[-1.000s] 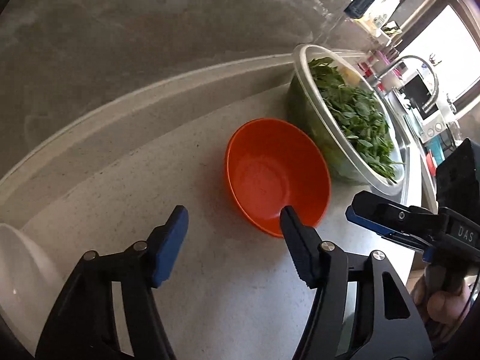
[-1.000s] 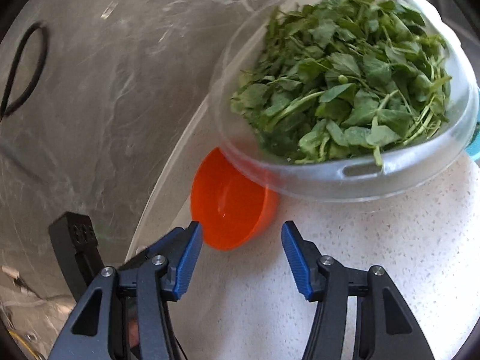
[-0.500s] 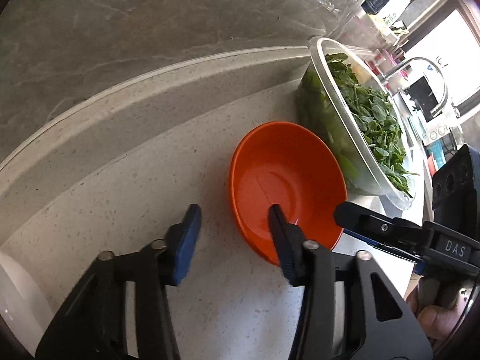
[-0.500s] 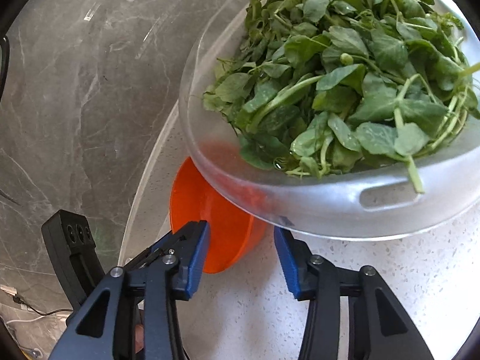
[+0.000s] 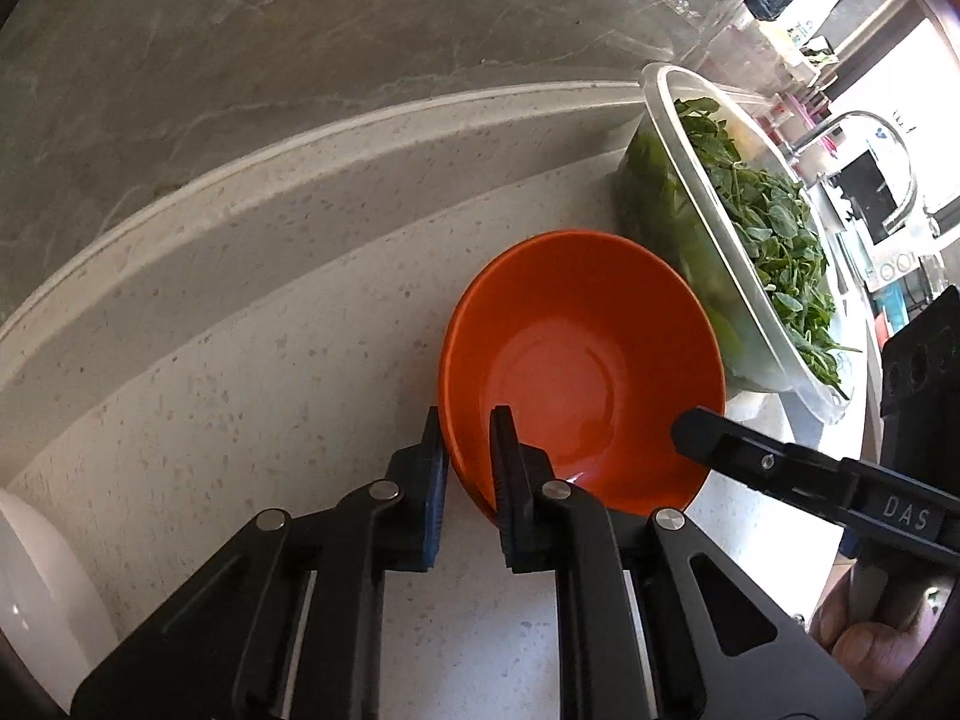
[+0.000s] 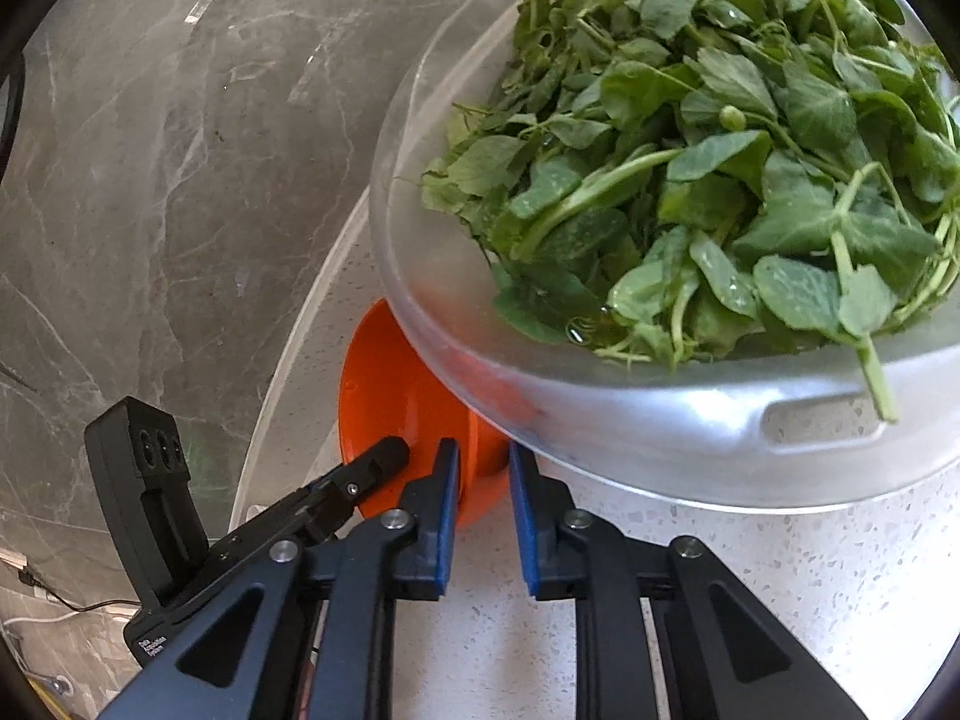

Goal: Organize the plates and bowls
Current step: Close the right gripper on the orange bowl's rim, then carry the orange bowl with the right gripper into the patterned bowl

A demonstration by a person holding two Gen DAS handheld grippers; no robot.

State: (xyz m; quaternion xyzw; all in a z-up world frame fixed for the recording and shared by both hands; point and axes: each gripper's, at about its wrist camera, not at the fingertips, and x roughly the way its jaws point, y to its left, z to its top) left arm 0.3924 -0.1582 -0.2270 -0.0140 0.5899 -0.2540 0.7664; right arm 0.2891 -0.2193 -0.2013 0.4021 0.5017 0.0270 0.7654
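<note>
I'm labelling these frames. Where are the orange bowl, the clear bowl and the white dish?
orange bowl [image 5: 576, 360]: left wrist view, inner floor.
clear bowl [image 6: 690, 420]: right wrist view, near wall.
white dish [image 5: 36, 600]: left wrist view, rim.

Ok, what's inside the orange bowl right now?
The orange bowl looks empty: bare glossy bottom. The left claw is closing over its near rim, one finger inside. The clear bowl of greens overhangs its far side in the right view.

Count on countertop [image 5: 252, 396]: one orange bowl [image 5: 594, 360]; one clear bowl [image 6: 660, 432] of greens [image 6: 720, 150]; one white dish [image 5: 36, 594], partly cut off at left edge. Grippers: two, left gripper [image 5: 469, 468] and right gripper [image 6: 483, 492].
</note>
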